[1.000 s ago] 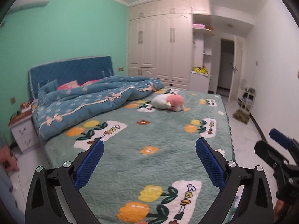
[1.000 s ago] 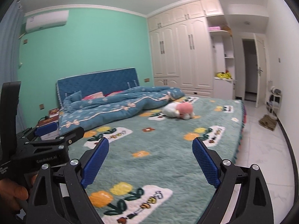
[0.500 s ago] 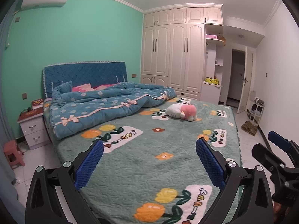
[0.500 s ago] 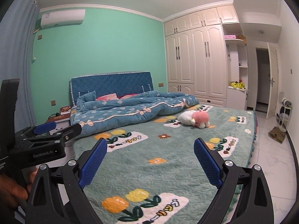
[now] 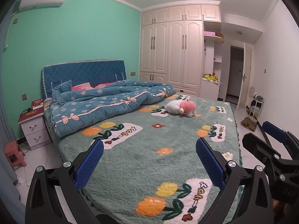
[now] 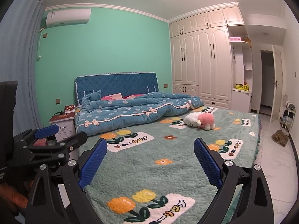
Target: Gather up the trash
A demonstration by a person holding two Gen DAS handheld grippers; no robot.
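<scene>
Left claw: jaws spread wide, nothing held; raised over foot of bed. Right claw: likewise wide apart, empty, held just beside left.

Step judged: room being scanned; no trash identified on bedspread or on visible floor. Small pale specks on floor at far left, too small to be told. Next move cannot be settled until trash is located.

Containers: no bin or bag seen. Plush toy lies mid-bed; rumpled quilt near headboard.
</scene>
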